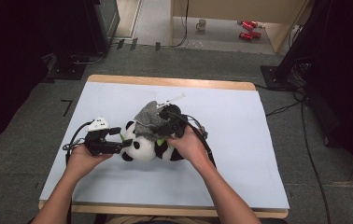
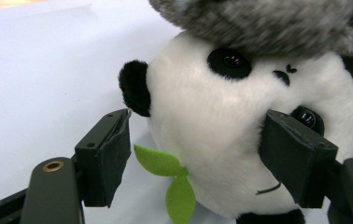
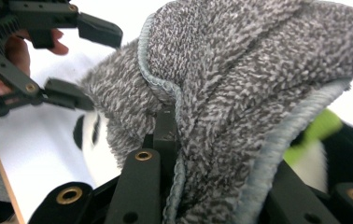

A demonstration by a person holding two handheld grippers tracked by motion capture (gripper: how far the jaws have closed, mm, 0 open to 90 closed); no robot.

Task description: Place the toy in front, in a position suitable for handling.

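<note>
Right tool (image 1: 167,122) is clamped on the grey cloth (image 1: 149,120) draped over the toy panda (image 1: 147,145) mid-tabletop (image 1: 240,149), so pull it evenly down while the left tool (image 1: 120,139), jaws apart (gripping nothing), steadies the head.

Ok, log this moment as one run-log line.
left gripper: open around panda head | right gripper: shut on grey cloth | cloth: draped over panda
</note>
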